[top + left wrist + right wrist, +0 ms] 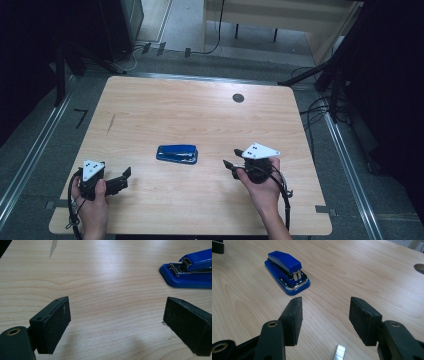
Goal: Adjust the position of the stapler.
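Observation:
A blue stapler (pixel 177 154) lies flat near the middle of the wooden table (pixel 200 115). My left gripper (pixel 125 179) is held low at the front left and points right toward the stapler. In the left gripper view its jaws (pixel 117 301) stand wide open over bare wood, with the stapler (pixel 190 272) off at the upper right. My right gripper (pixel 231 158) sits just right of the stapler, pointing left at it. Its jaws (pixel 325 300) are open with nothing between them, and the stapler (pixel 287 272) lies ahead to the left. A small silver strip of staples (pixel 340 352) lies on the table under this gripper.
A round cable hole (pixel 238 98) sits in the far part of the table. A pale streak (pixel 111 123) marks the wood at the left. Cables and metal floor rails run around the table, and dark stands rise at both sides.

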{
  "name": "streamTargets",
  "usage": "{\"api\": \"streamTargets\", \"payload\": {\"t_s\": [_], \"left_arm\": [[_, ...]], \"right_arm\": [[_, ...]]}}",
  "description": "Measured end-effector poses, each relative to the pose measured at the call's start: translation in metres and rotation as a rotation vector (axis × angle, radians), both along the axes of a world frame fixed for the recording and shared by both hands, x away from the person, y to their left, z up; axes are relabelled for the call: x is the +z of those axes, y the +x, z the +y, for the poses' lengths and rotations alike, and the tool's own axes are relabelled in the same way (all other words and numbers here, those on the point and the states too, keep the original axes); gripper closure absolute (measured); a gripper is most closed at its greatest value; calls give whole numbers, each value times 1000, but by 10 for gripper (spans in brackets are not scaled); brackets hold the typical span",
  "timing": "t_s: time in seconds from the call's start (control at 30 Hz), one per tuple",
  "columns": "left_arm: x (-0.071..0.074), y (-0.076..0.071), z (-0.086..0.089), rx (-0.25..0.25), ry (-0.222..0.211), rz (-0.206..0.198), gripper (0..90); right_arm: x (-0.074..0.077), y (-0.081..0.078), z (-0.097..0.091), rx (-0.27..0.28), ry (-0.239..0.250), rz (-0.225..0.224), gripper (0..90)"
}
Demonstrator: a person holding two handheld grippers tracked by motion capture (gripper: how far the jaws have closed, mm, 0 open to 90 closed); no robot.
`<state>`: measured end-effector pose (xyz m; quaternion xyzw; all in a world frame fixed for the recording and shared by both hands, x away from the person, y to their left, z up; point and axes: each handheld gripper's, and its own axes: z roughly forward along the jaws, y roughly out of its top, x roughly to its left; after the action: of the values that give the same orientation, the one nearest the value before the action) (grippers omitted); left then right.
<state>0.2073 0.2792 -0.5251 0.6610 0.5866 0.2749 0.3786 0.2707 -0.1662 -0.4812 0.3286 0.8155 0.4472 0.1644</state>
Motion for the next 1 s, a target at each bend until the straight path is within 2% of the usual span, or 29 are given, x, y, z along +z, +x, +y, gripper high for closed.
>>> {"api": "streamTargets", "payload": {"t_s": [0.63,1.0], "left_arm": [[0,1,-1,-6,12,6,74],[0,1,-1,-4,13,9,74]], "right_arm": [[-4,23,52,102,-45,28,434],[-8,42,84,163,-74,48,431]]}}
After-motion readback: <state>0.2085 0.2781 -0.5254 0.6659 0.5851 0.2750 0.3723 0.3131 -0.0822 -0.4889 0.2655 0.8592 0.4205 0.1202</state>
